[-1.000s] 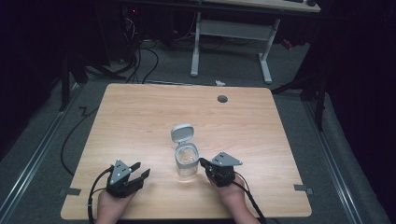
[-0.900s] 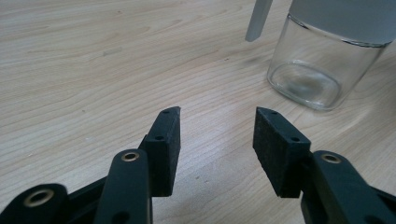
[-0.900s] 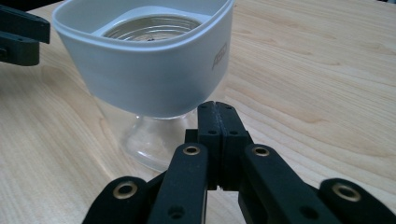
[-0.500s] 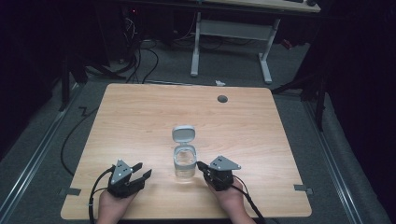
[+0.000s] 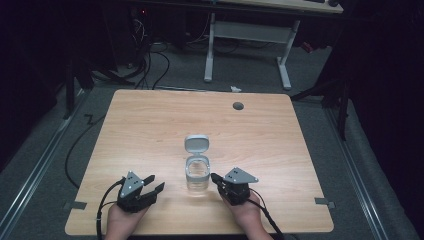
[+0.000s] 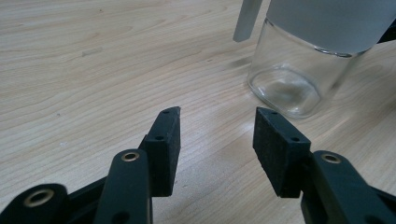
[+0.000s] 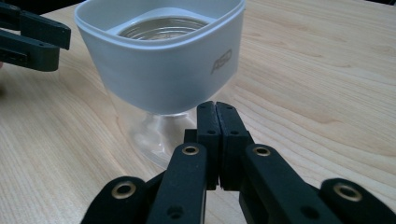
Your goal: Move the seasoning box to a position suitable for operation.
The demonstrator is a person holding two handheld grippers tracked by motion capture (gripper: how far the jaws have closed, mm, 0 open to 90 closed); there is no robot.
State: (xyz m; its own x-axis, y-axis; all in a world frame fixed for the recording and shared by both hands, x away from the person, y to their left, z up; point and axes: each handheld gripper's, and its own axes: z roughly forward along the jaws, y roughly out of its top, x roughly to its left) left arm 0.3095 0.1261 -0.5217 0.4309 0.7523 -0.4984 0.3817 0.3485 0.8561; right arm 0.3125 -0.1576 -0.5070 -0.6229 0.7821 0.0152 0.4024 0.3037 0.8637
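Near edge of the desk (image 5: 150, 125): left gripper (image 5: 149, 187) at left, fingers released, nothing between. Right gripper (image 5: 216, 178) at right, fingers clenched on nothing, tips just beside the jar (image 5: 198, 176). Between both, a glass jar with white collar, standing upright; lid (image 5: 197, 144) flipped back on its far side.

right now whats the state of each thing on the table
glass jar: upright, lid flipped open, looks empty
jar lid: hinged back, standing behind the rim
left hand-held gripper: open, nothing between its jaws, short of the jar
right hand-held gripper: shut, empty, tips close beside the jar
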